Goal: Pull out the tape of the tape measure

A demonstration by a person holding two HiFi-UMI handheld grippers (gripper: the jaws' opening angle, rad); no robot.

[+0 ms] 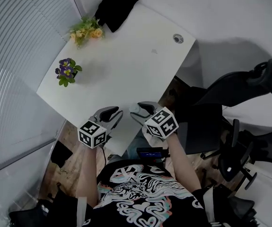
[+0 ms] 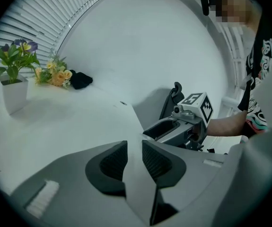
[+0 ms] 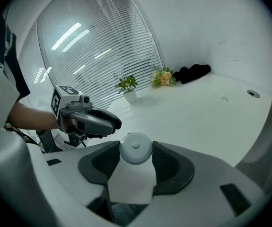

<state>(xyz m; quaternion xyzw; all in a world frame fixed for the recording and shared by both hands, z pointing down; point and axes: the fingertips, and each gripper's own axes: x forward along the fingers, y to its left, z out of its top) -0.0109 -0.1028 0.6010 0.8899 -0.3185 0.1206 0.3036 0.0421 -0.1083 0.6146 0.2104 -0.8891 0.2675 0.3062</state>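
Two jaws of the right gripper (image 3: 136,145) are closed on the tape measure (image 3: 135,149), a round white case with a small hub at the centre of its face. The case sits between the pad tips, one pad against each side. No pulled-out tape can be seen in any view.

The jaws of the left gripper (image 2: 135,145) stand apart with a narrow gap and hold nothing. This gripper sits just beside the right one, so the tape measure is near its jaws but apart from them.

Both grippers are held over the near edge of the white table (image 1: 126,65). Each marker cube (image 1: 161,122) bears black-and-white square patterns, the only markings that can be read.

Well apart from the jaws, the table carries:
- a potted plant with purple flowers (image 1: 65,71)
- a yellow flower bunch (image 1: 86,31)
- a black cloth (image 1: 115,9) at the far corner
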